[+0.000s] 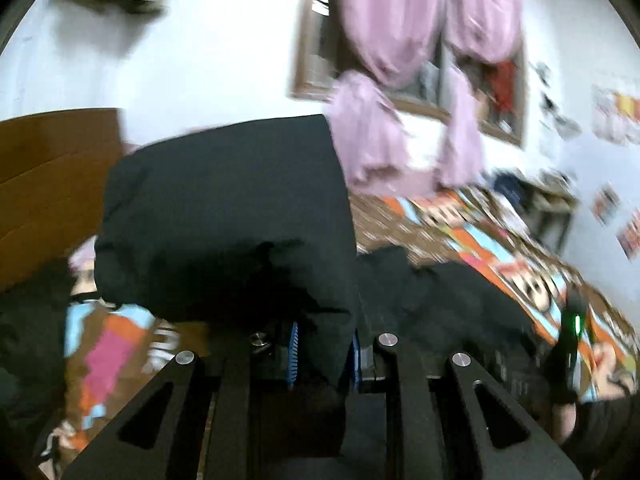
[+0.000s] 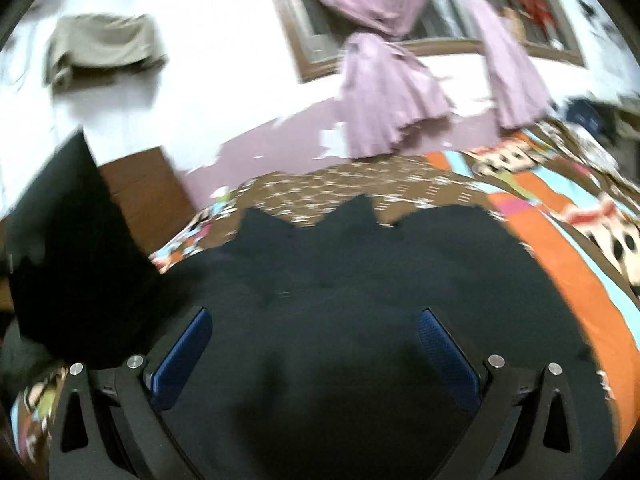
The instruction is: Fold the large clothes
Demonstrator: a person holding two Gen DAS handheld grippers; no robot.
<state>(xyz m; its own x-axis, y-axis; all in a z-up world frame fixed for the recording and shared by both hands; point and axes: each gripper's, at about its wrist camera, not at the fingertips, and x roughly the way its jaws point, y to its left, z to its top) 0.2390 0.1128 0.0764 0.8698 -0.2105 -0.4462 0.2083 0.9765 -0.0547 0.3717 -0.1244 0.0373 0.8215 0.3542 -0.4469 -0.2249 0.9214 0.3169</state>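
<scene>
You are gripping a fold of the black garment (image 1: 224, 216) with your left gripper (image 1: 324, 354), whose blue pads (image 1: 294, 354) are pinching together on the cloth. That grip is lifting a broad flap clear of the bed (image 1: 460, 232), so it is hanging in front of the left wrist camera. Judging by this, you are carrying one side across for a fold, and the raised hold is keeping the flap from dragging on the patterned bedspread (image 2: 560, 208).

The rest of the garment is lying spread on the bedspread, its ragged far edge reaching toward the bed's far edge below the pink curtains (image 2: 384, 92), while the lifted flap is rising at the bed's left side, near the wooden headboard (image 2: 148, 192).

Your right gripper (image 2: 316, 352) is hovering over the flat part, its blue fingers (image 2: 184, 356) standing wide apart and holding nothing. Whether their tips are brushing the fabric is not something the blurred view lets you tell. Probably you are keeping it free there, ready to pin or smooth the flat layer as the flap comes over.
</scene>
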